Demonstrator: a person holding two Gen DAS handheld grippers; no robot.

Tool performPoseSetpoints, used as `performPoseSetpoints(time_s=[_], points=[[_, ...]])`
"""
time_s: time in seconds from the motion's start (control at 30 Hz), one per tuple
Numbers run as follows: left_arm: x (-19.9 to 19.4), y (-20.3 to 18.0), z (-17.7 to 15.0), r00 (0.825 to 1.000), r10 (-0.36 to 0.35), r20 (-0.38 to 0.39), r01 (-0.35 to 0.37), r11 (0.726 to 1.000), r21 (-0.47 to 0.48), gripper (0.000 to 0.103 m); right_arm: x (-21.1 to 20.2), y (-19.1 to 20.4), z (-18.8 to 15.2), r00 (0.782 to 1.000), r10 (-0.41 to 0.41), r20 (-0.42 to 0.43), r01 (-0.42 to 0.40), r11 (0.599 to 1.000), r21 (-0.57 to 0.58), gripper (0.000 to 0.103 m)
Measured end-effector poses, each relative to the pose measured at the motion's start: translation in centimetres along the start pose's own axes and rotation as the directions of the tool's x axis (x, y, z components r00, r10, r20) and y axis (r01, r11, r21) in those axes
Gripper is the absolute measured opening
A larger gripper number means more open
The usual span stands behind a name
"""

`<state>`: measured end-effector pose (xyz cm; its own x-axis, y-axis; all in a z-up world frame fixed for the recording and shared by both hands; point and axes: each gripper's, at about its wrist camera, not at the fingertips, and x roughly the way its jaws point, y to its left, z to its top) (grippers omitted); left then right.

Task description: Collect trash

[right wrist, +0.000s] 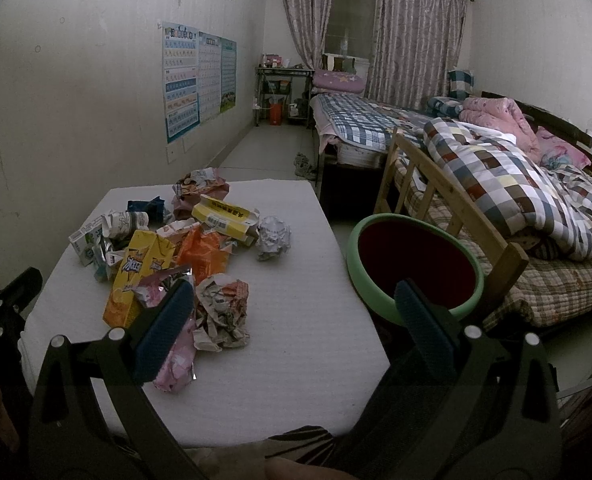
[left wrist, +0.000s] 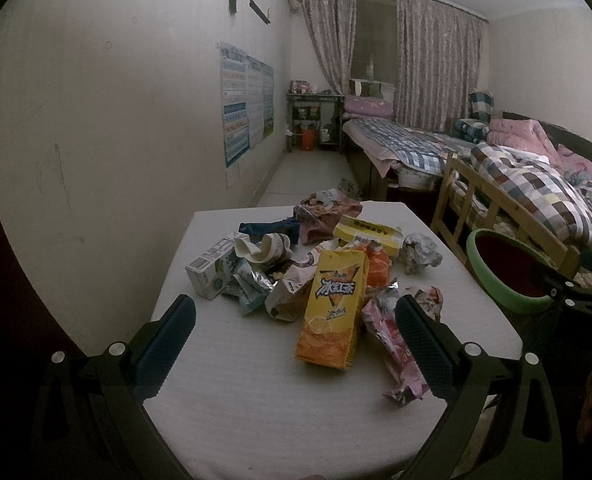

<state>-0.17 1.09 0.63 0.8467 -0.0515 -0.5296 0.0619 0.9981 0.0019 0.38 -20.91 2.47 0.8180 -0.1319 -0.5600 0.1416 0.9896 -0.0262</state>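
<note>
A heap of trash lies on the white table [left wrist: 256,400]: a yellow drink carton [left wrist: 332,308], a white milk carton [left wrist: 212,268], a pink wrapper [left wrist: 392,344], a crumpled paper ball [left wrist: 420,254] and a yellow box [left wrist: 366,232]. My left gripper [left wrist: 296,320] is open, low over the table, with the yellow carton between its fingers' line of sight. My right gripper [right wrist: 296,304] is open too, beside a crumpled wrapper [right wrist: 222,312] and the pink wrapper [right wrist: 176,364]. A green-rimmed bin [right wrist: 412,268] stands right of the table.
A wooden bed frame [right wrist: 456,204] with a checked quilt [right wrist: 516,184] runs along the right, close behind the bin. The wall [left wrist: 96,140] with posters borders the table's left side. The other gripper's arm [left wrist: 580,292] shows at the left wrist view's right edge.
</note>
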Motion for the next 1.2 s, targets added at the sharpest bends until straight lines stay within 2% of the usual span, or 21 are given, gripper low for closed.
performPoseSetpoints(time_s=[0.1,0.23,0.4,0.67,0.77,0.8,0.9,0.97,1.2], points=[[0.4,0.1,0.0,1.0,-0.008,-0.02,0.008,1.0,-0.002,0.095,0.2,0.1,0.3,1.0,0.0,-0.01,0.0,1.0,-0.006,0.099],[1.8,0.6,-0.1,0.995,-0.031,-0.09,0.029,0.999,-0.028,0.095,1.3,0.1,0.5,0.998,0.012,-0.06,-0.012,1.0,0.001,0.099],[3.5,0.8,-0.2,0.987,-0.029,-0.16,0.027,0.999,-0.017,0.095,3.9,0.6,0.1,0.985,0.048,-0.163,-0.049,0.999,-0.001,0.099],[8.2,0.3,-1.0,0.944,-0.121,-0.307,0.117,0.993,-0.032,0.095,7.6,1.9,-0.5,0.958,0.095,-0.269,-0.105,0.994,-0.024,0.099],[10.2,0.1,-1.5,0.919,-0.131,-0.372,0.124,0.991,-0.042,0.095,9.3,2.8,-1.0,0.937,0.129,-0.323,-0.15,0.988,-0.041,0.099],[10.6,0.1,-1.5,0.916,-0.13,-0.38,0.122,0.992,-0.044,0.095,9.7,3.0,-1.1,0.932,0.138,-0.336,-0.162,0.986,-0.044,0.099],[11.6,0.7,-1.3,0.918,-0.108,-0.383,0.098,0.994,-0.045,0.095,11.0,3.2,-1.2,0.92,0.147,-0.362,-0.176,0.983,-0.048,0.099],[12.2,1.4,-0.9,0.912,-0.11,-0.395,0.096,0.994,-0.057,0.095,11.9,3.3,-1.4,0.911,0.154,-0.382,-0.184,0.982,-0.043,0.099],[14.8,5.5,1.0,0.917,-0.073,-0.393,0.016,0.989,-0.146,0.095,13.8,3.5,-1.6,0.885,0.191,-0.424,-0.216,0.976,-0.011,0.093]])
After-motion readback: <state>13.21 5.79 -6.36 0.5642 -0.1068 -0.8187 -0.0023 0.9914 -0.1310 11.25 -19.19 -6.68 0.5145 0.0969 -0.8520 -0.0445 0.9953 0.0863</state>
